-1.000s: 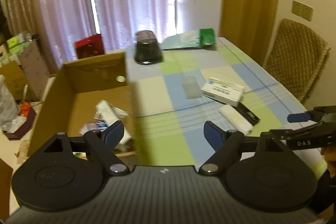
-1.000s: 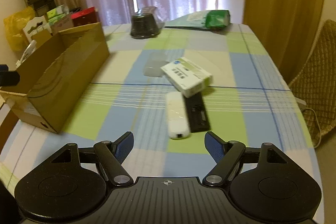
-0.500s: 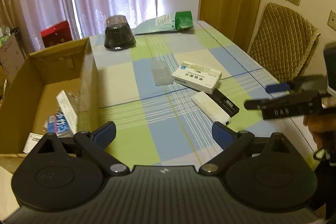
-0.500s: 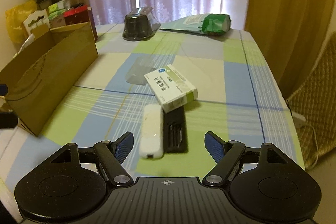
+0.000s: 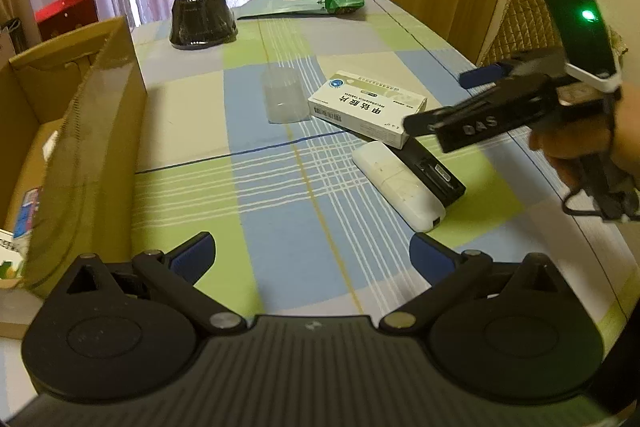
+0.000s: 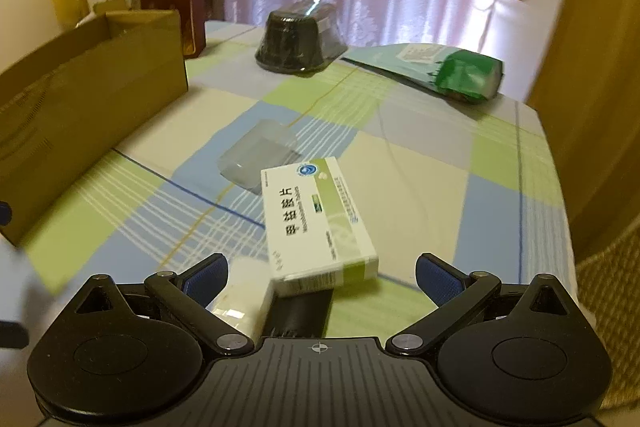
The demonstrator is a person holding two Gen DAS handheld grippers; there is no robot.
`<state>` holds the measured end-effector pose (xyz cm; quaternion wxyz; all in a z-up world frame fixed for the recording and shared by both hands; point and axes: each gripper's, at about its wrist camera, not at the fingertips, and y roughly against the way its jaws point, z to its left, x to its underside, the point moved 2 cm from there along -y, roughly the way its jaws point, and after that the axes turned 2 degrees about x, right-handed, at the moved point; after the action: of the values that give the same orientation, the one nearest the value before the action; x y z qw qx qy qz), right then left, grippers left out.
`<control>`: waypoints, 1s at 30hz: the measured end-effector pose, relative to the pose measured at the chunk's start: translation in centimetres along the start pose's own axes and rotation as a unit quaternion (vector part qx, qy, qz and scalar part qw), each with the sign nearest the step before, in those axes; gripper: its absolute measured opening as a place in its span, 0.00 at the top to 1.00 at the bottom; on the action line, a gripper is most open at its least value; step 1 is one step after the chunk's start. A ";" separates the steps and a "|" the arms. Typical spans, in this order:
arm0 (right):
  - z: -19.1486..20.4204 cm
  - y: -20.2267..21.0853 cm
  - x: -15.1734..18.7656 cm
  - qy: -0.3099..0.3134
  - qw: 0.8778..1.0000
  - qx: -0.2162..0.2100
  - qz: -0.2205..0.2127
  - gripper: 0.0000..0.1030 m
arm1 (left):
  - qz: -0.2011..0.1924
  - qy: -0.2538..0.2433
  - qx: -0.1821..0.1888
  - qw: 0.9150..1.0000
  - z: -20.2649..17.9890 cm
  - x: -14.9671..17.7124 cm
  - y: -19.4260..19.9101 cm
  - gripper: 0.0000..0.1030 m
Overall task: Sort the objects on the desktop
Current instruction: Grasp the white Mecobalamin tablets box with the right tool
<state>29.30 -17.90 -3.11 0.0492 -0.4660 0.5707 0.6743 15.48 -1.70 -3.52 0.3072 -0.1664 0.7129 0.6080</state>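
Right tool (image 6: 320, 273) spread wide, empty; pill box (image 6: 316, 223) just ahead between its fingers, propped on black case (image 6: 300, 311). Box light, stiff card (crushable): take across narrow sides. Left tool (image 5: 312, 251) also spread, empty, worktop (image 5: 280, 227) below.

Med box (image 6: 318, 223) atop blk/wht items, prob. chargers (image 5: 400, 185)

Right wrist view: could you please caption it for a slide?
Open right gripper nears the white medicine box on the checked tablecloth.

"DAS" on right gripper (image 5: 476, 107); Chinese characters "甲钴胺片" on medicine box (image 5: 366, 109)
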 end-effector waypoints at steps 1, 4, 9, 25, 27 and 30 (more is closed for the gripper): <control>-0.1 -0.6 -0.2 0.003 1.000 -0.003 0.002 0.01 | 0.001 0.002 0.001 1.000 0.0 0.0 -0.3 0.01; -0.3 -2.2 -0.9 0.014 1.000 -0.012 0.008 0.01 | 0.005 0.005 0.003 1.000 -0.2 -0.1 -1.2 0.01; -0.6 -4.7 -1.8 0.027 0.999 -0.025 0.018 0.01 | 0.010 0.014 0.003 1.000 -0.3 0.1 -2.1 0.01; -2.4 -3.0 1.5 -0.013 0.999 0.006 0.046 0.32 | 0.000 0.026 0.007 1.000 -1.2 -1.1 -4.5 0.02; -2.9 -1.5 3.0 -0.032 0.998 0.015 0.046 0.32 | 0.001 0.022 0.014 1.000 -2.1 -1.5 -5.3 0.02; -4.1 0.6 5.4 -0.065 0.996 0.040 0.049 0.32 | 0.004 0.011 0.023 1.000 -3.8 -1.9 -6.8 0.02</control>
<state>28.26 -23.99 -5.97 0.0714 -0.3903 0.6154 0.6811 20.18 -7.02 -7.24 0.3001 -0.1631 0.7306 0.5912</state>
